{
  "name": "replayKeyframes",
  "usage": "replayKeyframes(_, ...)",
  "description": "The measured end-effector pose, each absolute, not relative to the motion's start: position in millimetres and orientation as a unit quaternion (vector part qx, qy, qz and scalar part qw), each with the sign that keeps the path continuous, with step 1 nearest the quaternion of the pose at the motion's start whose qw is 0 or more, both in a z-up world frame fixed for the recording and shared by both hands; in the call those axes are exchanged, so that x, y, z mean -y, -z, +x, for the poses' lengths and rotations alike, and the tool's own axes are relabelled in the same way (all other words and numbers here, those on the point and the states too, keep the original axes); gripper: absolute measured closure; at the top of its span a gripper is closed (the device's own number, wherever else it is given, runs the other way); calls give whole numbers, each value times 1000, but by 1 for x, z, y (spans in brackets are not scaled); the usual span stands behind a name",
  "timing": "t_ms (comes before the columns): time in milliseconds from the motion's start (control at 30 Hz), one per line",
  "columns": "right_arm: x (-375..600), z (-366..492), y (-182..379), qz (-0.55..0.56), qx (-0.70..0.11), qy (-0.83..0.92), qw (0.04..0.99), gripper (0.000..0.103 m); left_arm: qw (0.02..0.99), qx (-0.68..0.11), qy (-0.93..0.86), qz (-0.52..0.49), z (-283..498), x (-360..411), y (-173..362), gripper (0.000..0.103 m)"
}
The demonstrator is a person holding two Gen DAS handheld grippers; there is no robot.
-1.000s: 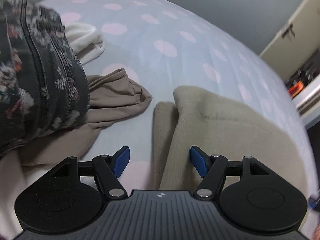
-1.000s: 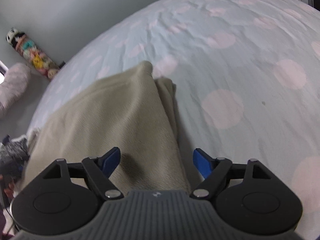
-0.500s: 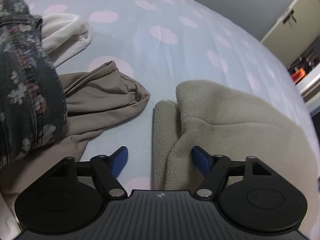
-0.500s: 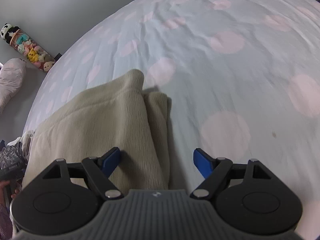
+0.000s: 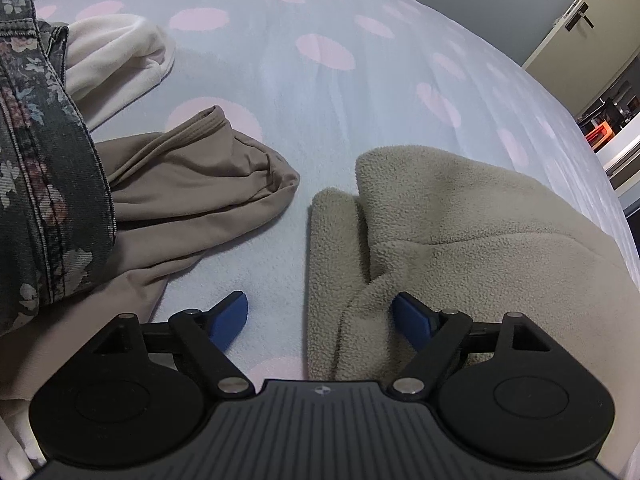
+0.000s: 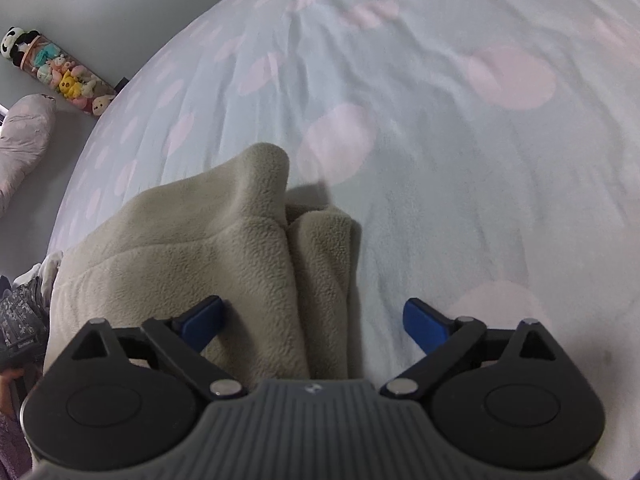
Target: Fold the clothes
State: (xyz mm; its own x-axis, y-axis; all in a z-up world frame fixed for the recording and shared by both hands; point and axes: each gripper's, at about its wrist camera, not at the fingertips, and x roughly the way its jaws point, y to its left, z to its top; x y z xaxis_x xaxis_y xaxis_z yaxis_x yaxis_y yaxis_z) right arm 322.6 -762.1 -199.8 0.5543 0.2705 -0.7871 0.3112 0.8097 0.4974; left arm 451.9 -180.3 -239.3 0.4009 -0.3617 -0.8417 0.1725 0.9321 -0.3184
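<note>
A beige fleece garment (image 5: pixel 460 220) lies folded on the dotted bed sheet (image 5: pixel 320 80). Its doubled left edge runs between the fingers of my left gripper (image 5: pixel 320 312). That gripper's jaws are opening: the right pad sits against the fleece and the left pad is over bare sheet. In the right wrist view the same fleece (image 6: pixel 192 240) shows a raised corner and a folded strip. The strip passes between the fingers of my right gripper (image 6: pixel 312 316). Its jaws are opening too, with the left pad over the fleece and the right pad above the sheet. Neither gripper pinches the cloth.
Left of the fleece lie a taupe garment (image 5: pixel 192 188), dark floral denim (image 5: pixel 40 180) and a cream garment (image 5: pixel 116 56). A door (image 5: pixel 576 28) and shelves stand beyond the bed's right side. A tube of plush toys (image 6: pixel 60 72) and a pillow (image 6: pixel 24 136) lie past the far edge.
Both grippers' jaws have spread wider. The left view has sunk closer to the fleece edge and the floral denim has slid leftward. The right gripper has shifted along the fleece, whose corner now looks nearer.
</note>
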Motion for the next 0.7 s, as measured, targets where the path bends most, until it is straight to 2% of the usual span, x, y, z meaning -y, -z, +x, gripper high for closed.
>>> replayKeyframes(167, 772, 325, 209, 326, -475, -13, 818, 0, 831, -521, 172, -88, 452, 180, 241, 21)
replayKeyframes(533, 778, 325, 218, 342, -468, -58, 813, 1, 830, -511, 209, -83, 453, 179, 242, 22)
replayKeyframes(633, 776, 327, 219, 349, -469, -77, 808, 4, 825, -513, 220, -92, 458, 175, 244, 27)
replayKeyframes(700, 774, 328, 220, 354, -470, -90, 804, 11, 820, -516, 228, -101, 459, 174, 244, 34)
